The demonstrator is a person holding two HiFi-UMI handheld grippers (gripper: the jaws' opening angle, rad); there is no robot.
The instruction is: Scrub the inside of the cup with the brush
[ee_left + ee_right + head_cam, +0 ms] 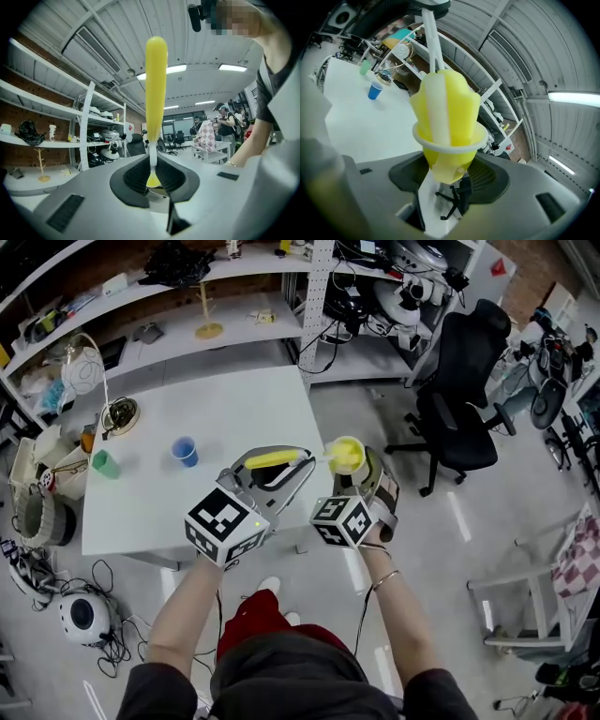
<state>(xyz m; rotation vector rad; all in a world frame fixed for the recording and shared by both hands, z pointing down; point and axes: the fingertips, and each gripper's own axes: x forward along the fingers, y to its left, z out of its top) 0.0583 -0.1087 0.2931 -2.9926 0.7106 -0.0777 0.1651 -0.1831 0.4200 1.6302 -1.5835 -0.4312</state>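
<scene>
Your left gripper (pixel 152 180) clenched the yellow brush (pixel 156 84). Your right gripper (pixel 449 185) grasped the yellow cup (pixel 461 117), with the brush stem meeting it.

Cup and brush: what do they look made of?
The cup is likely moulded plastic: opaque yellow, smooth, with a soft sheen and a pale ring around it. The brush has a handle that looks like glossy yellow plastic, possibly silicone: uniform colour, rounded end. Its thin neck is white, probably plastic too.

left tongs (pixel 298 467): clamp yellow brush (pixel 272 460) | right tongs (pixel 352 474): clamp yellow cup (pixel 346 456) | brush end at cup
</scene>
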